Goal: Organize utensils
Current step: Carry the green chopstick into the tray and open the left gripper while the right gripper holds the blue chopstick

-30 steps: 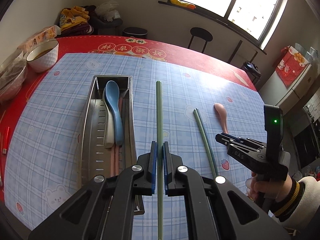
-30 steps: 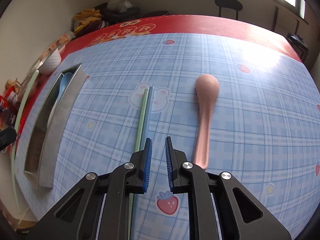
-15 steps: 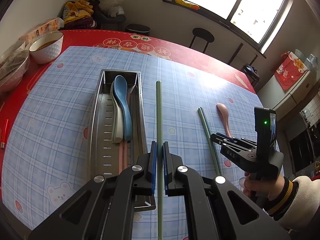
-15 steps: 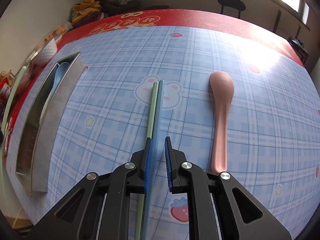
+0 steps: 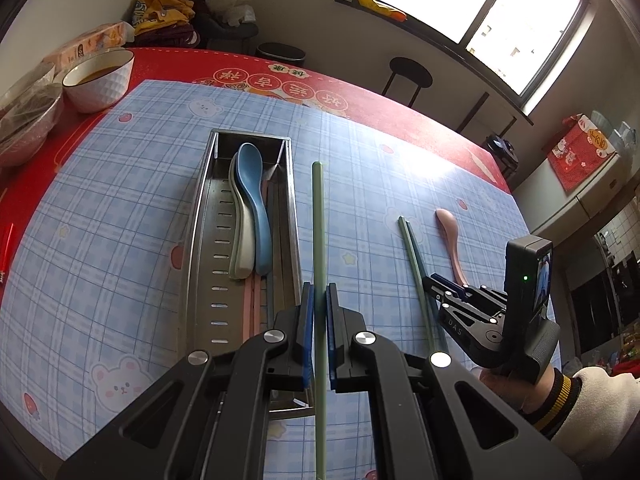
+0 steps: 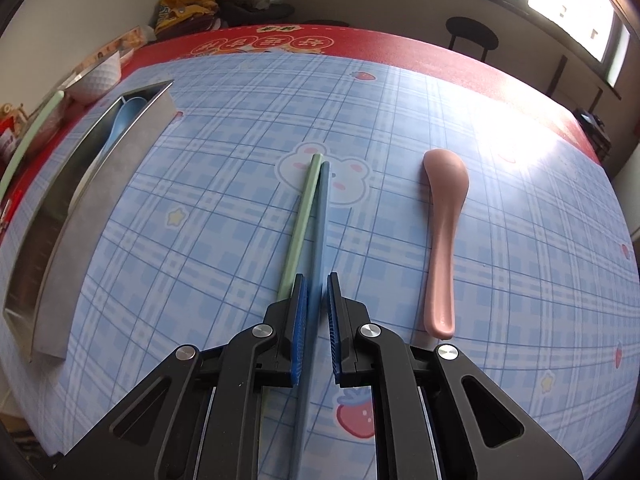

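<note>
My left gripper [image 5: 319, 292] is shut on a pale green chopstick [image 5: 319, 220], held above the cloth just right of the steel utensil tray [image 5: 196, 240]. Inside the tray lie a blue spoon [image 5: 254, 200], a pale grey-green spoon [image 5: 240, 236] and pink chopsticks [image 5: 250, 300]. My right gripper [image 6: 318, 280] is low over the cloth with a narrow gap. A blue chopstick [image 6: 322, 216] runs between its pads, still flat beside a green chopstick [image 6: 302, 216]. A pink spoon [image 6: 442, 220] lies to their right.
A white bowl [image 5: 100, 76] and a plastic-wrapped dish [image 5: 24, 116] stand on the red table edge at the far left. The blue checked cloth [image 5: 120, 220] covers most of the table. A stool [image 5: 410, 72] stands beyond the far edge, under the window.
The right gripper has shifted from over the green chopstick to straddle the blue one and has sunk a little. The left gripper, still holding its chopstick, has drifted across the tray's right side.
</note>
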`<state>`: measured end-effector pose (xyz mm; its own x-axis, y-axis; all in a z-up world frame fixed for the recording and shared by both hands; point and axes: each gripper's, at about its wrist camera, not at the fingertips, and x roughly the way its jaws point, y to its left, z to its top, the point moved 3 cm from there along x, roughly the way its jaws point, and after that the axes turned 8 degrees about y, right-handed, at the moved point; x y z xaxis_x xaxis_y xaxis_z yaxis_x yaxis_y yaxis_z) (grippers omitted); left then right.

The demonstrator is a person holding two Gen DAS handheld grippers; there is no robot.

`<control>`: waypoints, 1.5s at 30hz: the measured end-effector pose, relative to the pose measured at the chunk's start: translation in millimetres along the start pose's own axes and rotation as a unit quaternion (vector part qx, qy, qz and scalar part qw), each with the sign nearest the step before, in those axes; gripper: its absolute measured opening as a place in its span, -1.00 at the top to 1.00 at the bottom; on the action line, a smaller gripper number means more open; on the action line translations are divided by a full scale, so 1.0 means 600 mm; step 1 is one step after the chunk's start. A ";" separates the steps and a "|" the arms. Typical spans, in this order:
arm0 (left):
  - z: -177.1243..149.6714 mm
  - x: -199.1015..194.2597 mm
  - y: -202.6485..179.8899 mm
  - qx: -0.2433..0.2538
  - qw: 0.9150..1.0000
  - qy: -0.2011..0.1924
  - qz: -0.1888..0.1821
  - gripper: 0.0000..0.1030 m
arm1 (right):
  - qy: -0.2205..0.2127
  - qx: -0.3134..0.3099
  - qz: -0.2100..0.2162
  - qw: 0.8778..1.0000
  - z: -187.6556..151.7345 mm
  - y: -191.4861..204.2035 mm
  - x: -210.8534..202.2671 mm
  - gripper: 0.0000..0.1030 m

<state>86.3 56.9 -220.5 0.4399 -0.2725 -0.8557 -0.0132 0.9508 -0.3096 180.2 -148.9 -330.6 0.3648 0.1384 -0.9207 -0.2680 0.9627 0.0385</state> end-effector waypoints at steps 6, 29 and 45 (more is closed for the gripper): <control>-0.002 -0.006 0.011 -0.011 1.000 0.000 -0.001 0.89 | 0.000 0.003 0.002 1.000 -0.002 -0.001 -0.002 0.80; 0.017 -0.010 0.027 -0.019 1.000 0.000 -0.009 0.89 | 0.024 0.063 0.037 0.997 -0.029 -0.020 -0.018 0.89; 0.041 0.007 0.068 -0.061 0.998 0.010 -0.011 0.89 | -0.048 0.148 0.113 0.981 -0.029 -0.032 -0.123 0.89</control>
<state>109.6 98.2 -226.5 0.4233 -0.2971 -0.8559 -0.1127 0.9201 -0.3751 143.1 -181.5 -270.4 0.4109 0.3646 -0.8356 -0.0873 0.9281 0.3620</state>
